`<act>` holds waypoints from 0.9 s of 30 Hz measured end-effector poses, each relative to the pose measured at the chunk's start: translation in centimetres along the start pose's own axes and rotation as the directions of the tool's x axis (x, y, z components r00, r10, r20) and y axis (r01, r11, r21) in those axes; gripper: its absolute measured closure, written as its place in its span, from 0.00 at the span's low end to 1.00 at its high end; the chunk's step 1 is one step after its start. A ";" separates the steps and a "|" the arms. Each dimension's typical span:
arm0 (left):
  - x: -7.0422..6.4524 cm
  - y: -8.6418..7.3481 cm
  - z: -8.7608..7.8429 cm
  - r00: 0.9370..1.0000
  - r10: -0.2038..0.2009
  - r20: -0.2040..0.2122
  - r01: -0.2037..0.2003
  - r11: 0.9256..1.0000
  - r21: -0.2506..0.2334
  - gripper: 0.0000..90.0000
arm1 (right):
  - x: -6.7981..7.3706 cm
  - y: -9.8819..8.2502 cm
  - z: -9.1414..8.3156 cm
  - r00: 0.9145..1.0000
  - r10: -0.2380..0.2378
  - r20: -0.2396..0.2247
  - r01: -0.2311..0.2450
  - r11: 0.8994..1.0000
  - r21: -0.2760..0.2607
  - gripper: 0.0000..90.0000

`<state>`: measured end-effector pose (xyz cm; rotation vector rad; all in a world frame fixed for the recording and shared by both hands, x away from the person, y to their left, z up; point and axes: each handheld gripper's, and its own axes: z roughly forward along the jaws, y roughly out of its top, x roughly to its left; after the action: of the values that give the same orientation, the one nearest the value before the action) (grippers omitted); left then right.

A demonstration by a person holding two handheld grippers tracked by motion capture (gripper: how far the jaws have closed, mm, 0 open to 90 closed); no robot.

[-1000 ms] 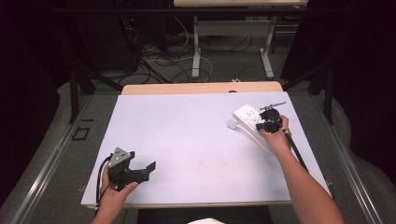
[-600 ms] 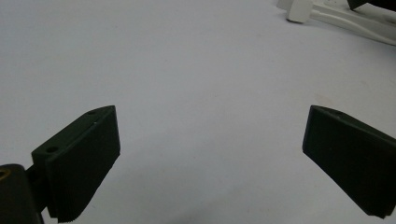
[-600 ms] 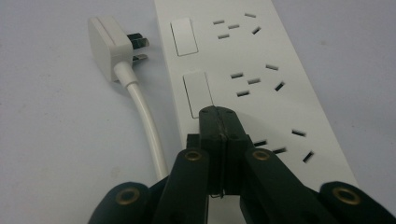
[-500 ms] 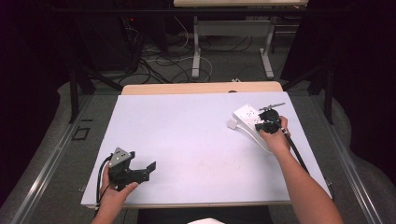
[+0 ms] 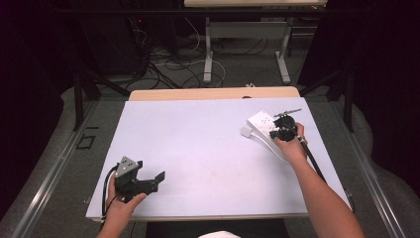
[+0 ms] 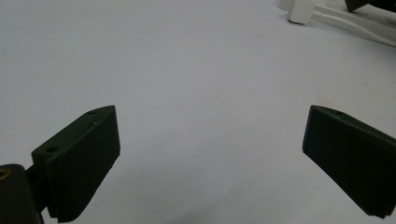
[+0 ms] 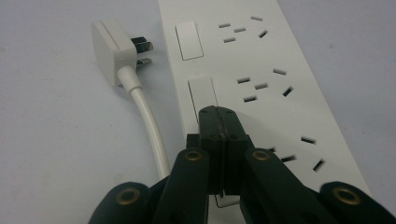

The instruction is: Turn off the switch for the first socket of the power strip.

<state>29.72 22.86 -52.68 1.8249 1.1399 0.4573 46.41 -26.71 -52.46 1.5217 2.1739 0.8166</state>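
A white power strip lies at the table's right side, also seen in the high view. Its white plug rests beside it on its cable, prongs pointing at the strip. My right gripper is shut with nothing between its jaws, and its tips sit over the lower end of a rocker switch. In the high view the right gripper is over the strip. My left gripper stands open near the table's front left corner, low over bare table.
The light table top has a wooden strip along its far edge. Beyond it, cables and table legs stand on the floor. The strip's cable runs along under my right hand.
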 end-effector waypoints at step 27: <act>0.0 -0.3 -0.1 1.000 -0.004 -0.012 0.004 1.000 0.001 0.04 | 0.6 0.4 -2.6 1.000 -0.015 -0.006 0.015 0.998 -0.063 0.92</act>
<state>29.54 22.99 -52.88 1.8231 1.1518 0.4663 44.96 -26.73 -50.13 1.4726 2.1412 0.8772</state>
